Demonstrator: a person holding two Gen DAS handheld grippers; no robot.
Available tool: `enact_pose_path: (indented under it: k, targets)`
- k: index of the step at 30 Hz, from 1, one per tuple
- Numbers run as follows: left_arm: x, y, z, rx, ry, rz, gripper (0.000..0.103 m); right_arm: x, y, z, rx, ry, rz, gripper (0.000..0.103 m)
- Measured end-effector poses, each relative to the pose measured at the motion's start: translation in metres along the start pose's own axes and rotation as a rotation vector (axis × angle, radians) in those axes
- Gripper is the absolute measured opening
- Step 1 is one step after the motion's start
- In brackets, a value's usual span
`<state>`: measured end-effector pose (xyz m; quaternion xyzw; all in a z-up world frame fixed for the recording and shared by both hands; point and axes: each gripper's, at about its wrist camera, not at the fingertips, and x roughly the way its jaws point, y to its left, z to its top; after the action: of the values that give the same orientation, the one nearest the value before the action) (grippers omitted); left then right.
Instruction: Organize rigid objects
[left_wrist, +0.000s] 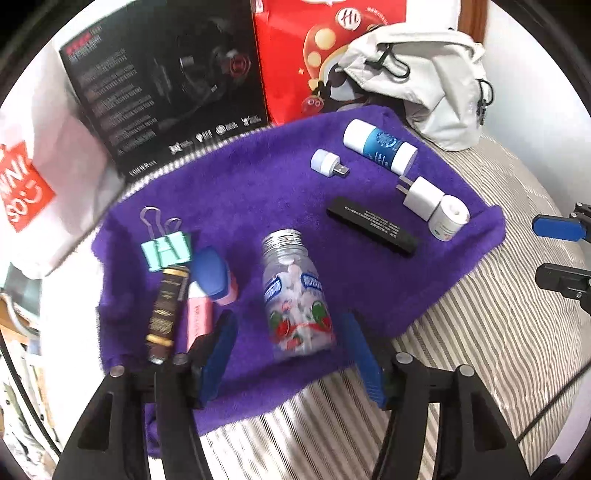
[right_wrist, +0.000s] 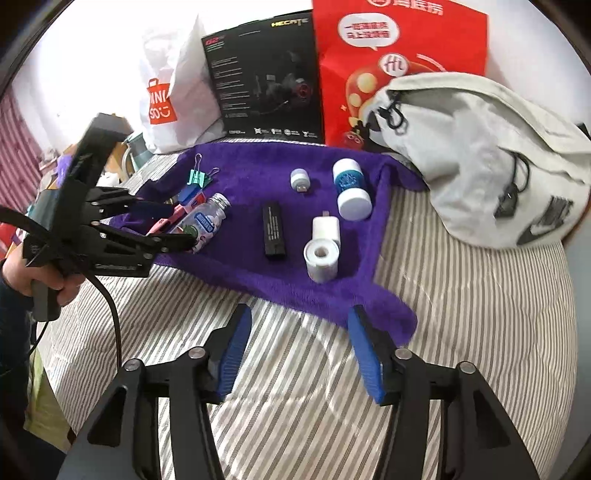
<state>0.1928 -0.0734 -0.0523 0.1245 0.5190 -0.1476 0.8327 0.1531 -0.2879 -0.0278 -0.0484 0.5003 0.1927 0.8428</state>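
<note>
Left tongs (left_wrist: 291, 354) spread wide, empty, straddling the clear candy bottle (left_wrist: 295, 295) lying on the purple towel (left_wrist: 258, 184); likely light, stiff, slick plastic, so grip mid-body; right tongs (right_wrist: 299, 350) wide, empty.

Striped bedsheet (right_wrist: 295, 369), white wall (right_wrist: 92, 55)

A home bedroom: striped bedsheet (right_wrist: 332, 369), backpack (right_wrist: 480, 155), shopping bags (right_wrist: 166, 96).

Support: striped bed (right_wrist: 461, 306) | directly on it: purple towel (right_wrist: 258, 266), grey backpack (right_wrist: 480, 155), white shopping bag (right_wrist: 173, 88), black box (right_wrist: 266, 81), red bag (right_wrist: 399, 55)
</note>
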Motion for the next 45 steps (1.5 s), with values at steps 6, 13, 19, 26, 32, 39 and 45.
enact_pose_path:
  k: [6,13,19,26,32,39,45]
  targets:
    - [-0.028,-0.006,-0.028,0.021,0.001,0.029,0.087,-0.012,0.011,-0.008,0.037,0.0,-0.024,0.067]
    - [-0.074,-0.011,-0.066,-0.066,-0.064,0.068,0.089,-0.028,0.028,-0.02,0.066,-0.01,-0.018,0.081]
    - [-0.118,-0.022,-0.089,-0.128,-0.152,0.05,0.102,-0.04,0.044,-0.034,0.068,-0.002,-0.024,0.09]
    - [-0.141,-0.032,-0.108,-0.19,-0.174,0.044,0.103,-0.061,0.054,-0.044,0.134,-0.034,-0.069,0.103]
    - [-0.147,-0.035,-0.115,-0.219,-0.185,0.11,0.103,-0.078,0.06,-0.042,0.153,-0.048,-0.11,0.103]
    - [-0.155,-0.03,-0.115,-0.27,-0.177,0.1,0.103,-0.09,0.058,-0.042,0.173,-0.053,-0.17,0.103]
    - [-0.162,-0.025,-0.109,-0.306,-0.172,0.105,0.103,-0.097,0.052,-0.046,0.21,-0.055,-0.175,0.103]
